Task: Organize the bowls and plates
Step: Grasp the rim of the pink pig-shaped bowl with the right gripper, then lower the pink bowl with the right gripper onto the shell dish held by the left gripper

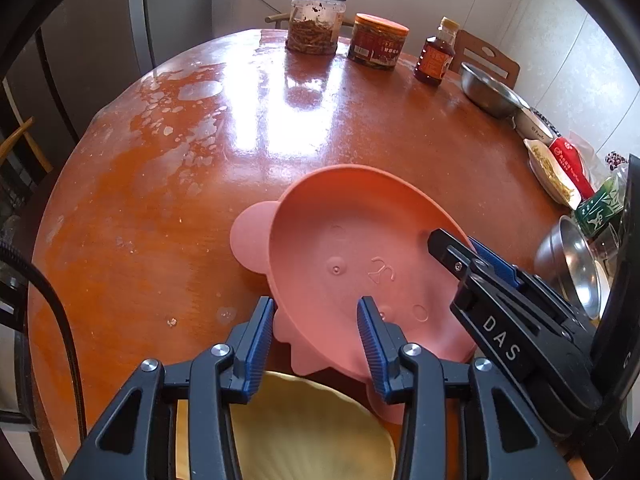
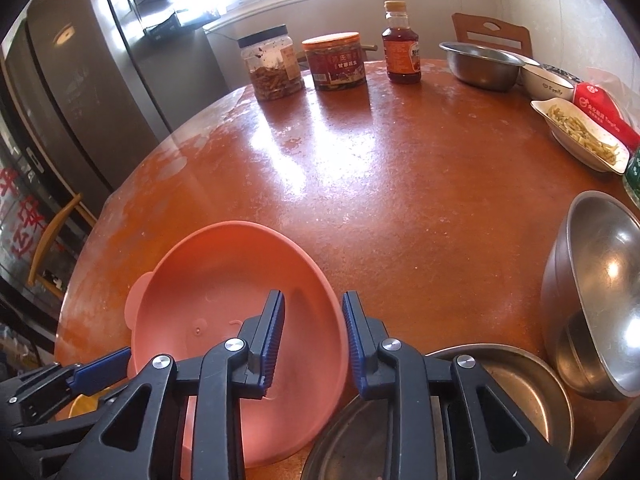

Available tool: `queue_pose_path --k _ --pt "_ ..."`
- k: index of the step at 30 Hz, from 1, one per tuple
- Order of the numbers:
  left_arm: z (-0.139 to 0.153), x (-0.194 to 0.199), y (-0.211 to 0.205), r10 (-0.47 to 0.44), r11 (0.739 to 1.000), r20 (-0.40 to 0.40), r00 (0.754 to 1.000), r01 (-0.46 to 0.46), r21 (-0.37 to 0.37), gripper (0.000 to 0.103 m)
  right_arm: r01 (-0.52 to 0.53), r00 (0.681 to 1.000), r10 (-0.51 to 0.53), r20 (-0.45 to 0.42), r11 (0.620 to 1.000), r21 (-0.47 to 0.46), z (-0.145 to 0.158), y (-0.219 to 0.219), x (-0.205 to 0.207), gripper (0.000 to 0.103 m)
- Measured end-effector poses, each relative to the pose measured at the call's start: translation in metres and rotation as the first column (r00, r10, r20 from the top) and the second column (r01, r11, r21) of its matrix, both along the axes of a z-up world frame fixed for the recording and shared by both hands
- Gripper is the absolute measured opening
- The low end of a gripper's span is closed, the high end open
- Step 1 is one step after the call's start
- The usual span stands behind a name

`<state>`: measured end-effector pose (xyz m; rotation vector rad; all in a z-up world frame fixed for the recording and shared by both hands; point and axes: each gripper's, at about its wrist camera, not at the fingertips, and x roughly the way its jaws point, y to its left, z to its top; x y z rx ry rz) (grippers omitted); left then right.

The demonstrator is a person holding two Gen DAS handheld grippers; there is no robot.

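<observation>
A pink bowl with round ears stands tilted near the front of the round wooden table. Its near edge rests over a yellow plate. My left gripper straddles the bowl's near rim with one pad outside and one inside, and a gap still shows, so it is open. My right gripper is shut on the right rim of the pink bowl. From the left wrist, the right gripper pinches that rim. A sliver of the yellow plate shows at lower left.
Nested steel bowls and a flat steel dish crowd the right front. At the back stand two jars, a bottle and a steel basin. A white dish of food lies at the right edge.
</observation>
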<state>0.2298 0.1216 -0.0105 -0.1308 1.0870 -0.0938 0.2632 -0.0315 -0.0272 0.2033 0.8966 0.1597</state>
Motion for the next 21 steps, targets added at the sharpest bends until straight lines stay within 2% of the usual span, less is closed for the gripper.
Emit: queue_pose_path --k 10,21 --pt "0.028 -0.007 0.002 0.007 1.0 0.094 0.996 -0.005 -0.023 0.043 0.024 0.994 -0.031 0.104 0.998 0.061 0.029 -0.008 -0.01 0.03" --pt "0.045 -0.033 0.011 0.043 0.999 0.164 0.985 -0.042 -0.009 0.043 -0.011 0.99 -0.003 0.141 0.995 0.096 0.044 -0.002 -0.029 0.031"
